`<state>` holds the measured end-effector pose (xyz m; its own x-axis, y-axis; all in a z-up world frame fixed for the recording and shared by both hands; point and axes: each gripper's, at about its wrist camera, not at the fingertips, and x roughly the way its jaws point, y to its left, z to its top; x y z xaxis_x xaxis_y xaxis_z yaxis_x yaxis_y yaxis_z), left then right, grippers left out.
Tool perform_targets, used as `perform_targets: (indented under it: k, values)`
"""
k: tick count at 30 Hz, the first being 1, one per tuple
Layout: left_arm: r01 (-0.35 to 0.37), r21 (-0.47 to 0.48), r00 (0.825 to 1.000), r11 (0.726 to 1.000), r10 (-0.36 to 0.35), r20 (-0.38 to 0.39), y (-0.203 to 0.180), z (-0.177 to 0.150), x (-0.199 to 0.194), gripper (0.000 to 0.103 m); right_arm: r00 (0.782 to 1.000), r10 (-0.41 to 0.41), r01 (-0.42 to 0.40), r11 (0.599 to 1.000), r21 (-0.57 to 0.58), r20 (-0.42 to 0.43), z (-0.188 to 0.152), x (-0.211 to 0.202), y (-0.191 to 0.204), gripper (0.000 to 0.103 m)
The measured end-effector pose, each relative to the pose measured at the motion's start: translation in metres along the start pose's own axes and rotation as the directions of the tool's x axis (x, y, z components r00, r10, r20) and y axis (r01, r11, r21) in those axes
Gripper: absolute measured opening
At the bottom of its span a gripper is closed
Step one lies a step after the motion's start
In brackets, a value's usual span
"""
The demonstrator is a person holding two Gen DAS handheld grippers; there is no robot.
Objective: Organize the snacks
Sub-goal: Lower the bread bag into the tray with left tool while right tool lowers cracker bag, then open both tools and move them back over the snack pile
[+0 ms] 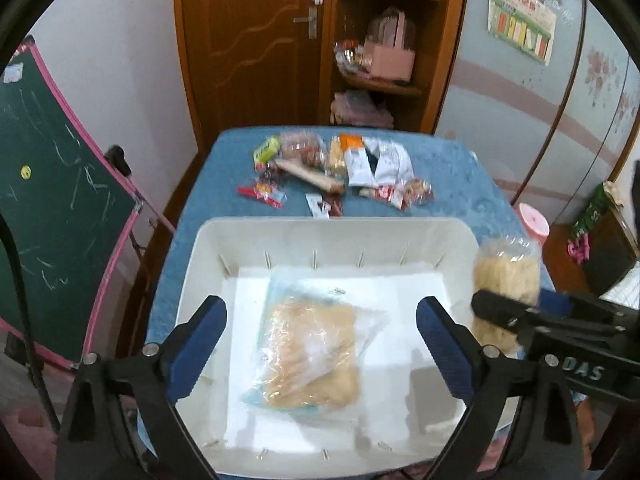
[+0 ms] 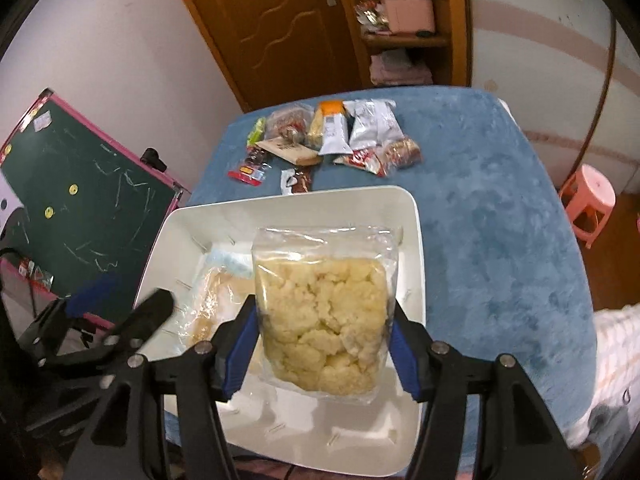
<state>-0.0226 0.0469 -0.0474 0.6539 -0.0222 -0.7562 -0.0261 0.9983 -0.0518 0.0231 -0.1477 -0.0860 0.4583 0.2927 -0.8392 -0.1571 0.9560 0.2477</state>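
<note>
Popcorn bag (image 2: pixel 320 312) up in my right gripper (image 2: pixel 322 350), pinched from both sides by the blue pads (image 2: pixel 239 354), and I've got it hanging over the right side of the white bin (image 2: pixel 416 248) so a drop should land it inside, not on the counter (image 2: pixel 500 216). I'm holding it low on the packet with the sealed clear top standing upward, which keeps the lumpy contents settled between the jaws and not slumping over. My left gripper (image 1: pixel 320 340) is spread wide with nothing in it, hovering above the bin over the clear bag of pale crackers (image 1: pixel 312 356) that lies flat on the bin floor. From that side I can see the popcorn bag (image 1: pixel 506 280) just past the bin's right wall. Flat packing makes sense here: the cracker bag takes the left and middle of the floor, leaving bare floor on the right for this one. Beyond the bin, the pile of small snacks (image 1: pixel 332 168) sits near the counter's far edge, untouched, so by my reckoning we're early in the job. Release needs care; a puffy packet could tip against the wall.
</note>
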Motion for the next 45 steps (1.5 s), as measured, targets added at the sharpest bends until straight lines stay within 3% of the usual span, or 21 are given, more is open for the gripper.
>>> perform_targets:
  k: [6, 36, 45]
  values:
    - [-0.009, 0.021, 1.0, 1.0, 0.009, 0.001, -0.006, 0.001, 0.001, 0.096, 1.0, -0.002, 0.002, 1.0, 0.022, 0.015, 0.001, -0.002, -0.004, 0.067]
    - [-0.022, 0.005, 0.998, 1.0, 0.023, -0.066, -0.004, 0.008, 0.03, 0.096, 1.0, -0.01, 0.011, 1.0, 0.025, -0.028, 0.004, 0.015, -0.012, 0.067]
    - [-0.063, 0.018, 0.997, 0.998, 0.064, -0.033, 0.005, 0.047, 0.033, 0.096, 0.999, -0.015, 0.014, 0.999, 0.032, 0.028, 0.038, 0.003, -0.023, 0.067]
